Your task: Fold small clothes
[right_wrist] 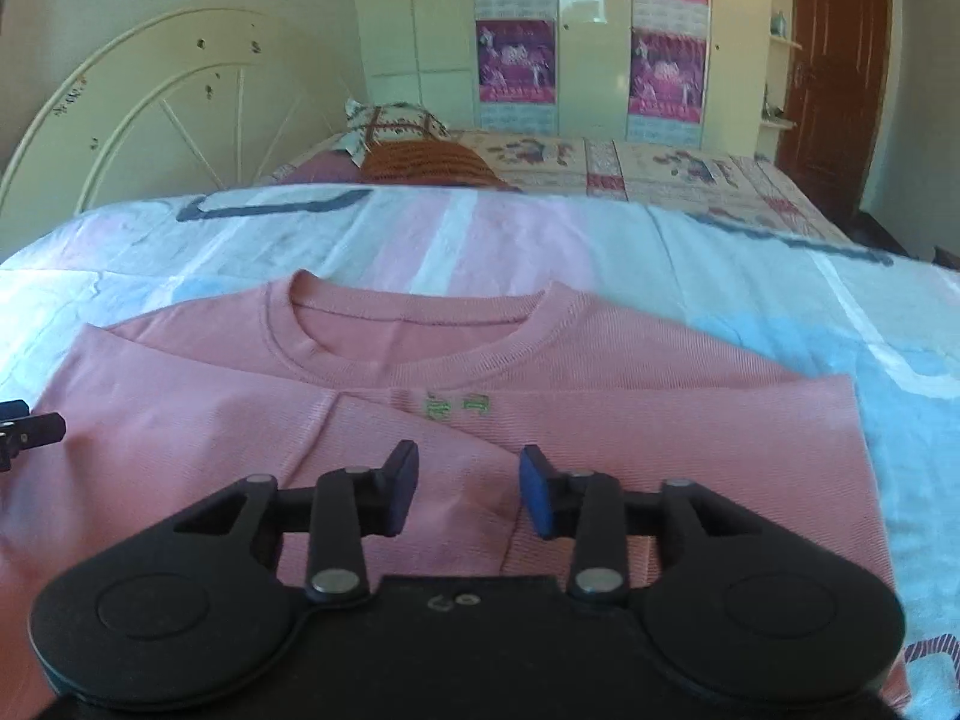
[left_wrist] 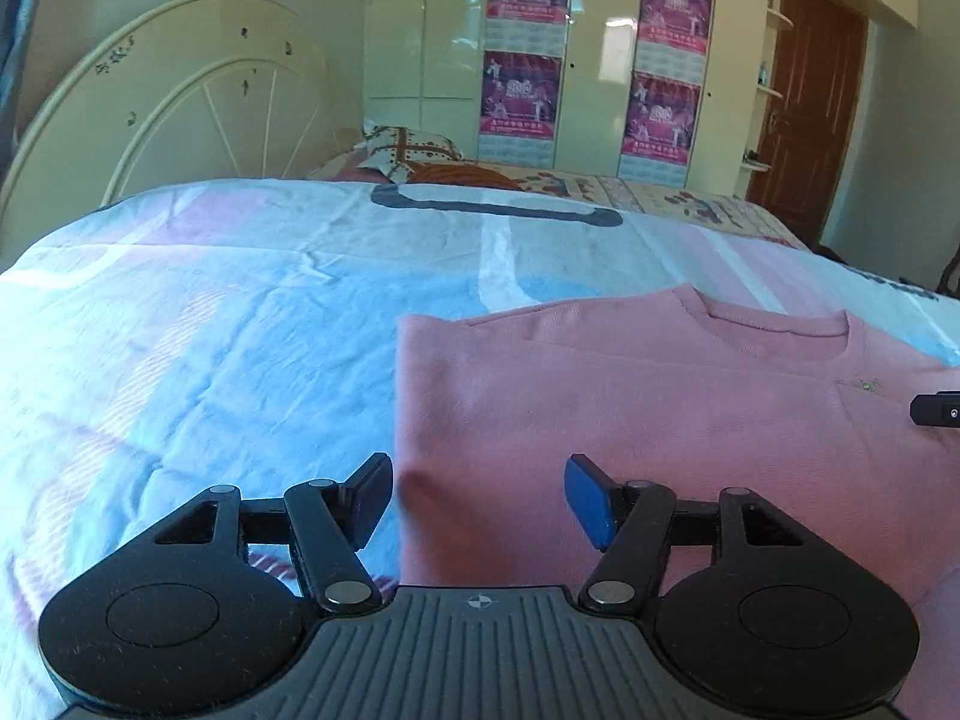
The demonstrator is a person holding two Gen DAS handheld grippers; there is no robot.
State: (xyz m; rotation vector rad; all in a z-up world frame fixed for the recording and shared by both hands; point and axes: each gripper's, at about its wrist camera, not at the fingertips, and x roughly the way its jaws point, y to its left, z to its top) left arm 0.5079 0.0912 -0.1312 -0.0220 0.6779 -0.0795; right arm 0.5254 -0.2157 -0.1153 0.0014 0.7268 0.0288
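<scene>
Lying flat on a pastel bedsheet [left_wrist: 210, 312], a pink ribbed sweater [right_wrist: 600, 432] has both sides folded inward. Left gripper [left_wrist: 477, 501] hovers released over its left edge; right gripper [right_wrist: 468, 489] hovers released above its middle.

Two wrist-mounted fisheye cameras look forward and down over a bed, each from just behind its own gripper. The left wrist view sits low and close above the bedsheet [left_wrist: 198, 312], with the left gripper [left_wrist: 477, 498] filling the bottom edge and the left side of a pink top [left_wrist: 660, 420] in front. The right wrist view hangs directly over the same pink top [right_wrist: 300, 420], behind the right gripper [right_wrist: 468, 492]. Both face the headboard [left_wrist: 180, 96], wardrobe [left_wrist: 594, 60] and brown door [left_wrist: 810, 102] at the far end. Each catches the other gripper's tip at its frame edge.
</scene>
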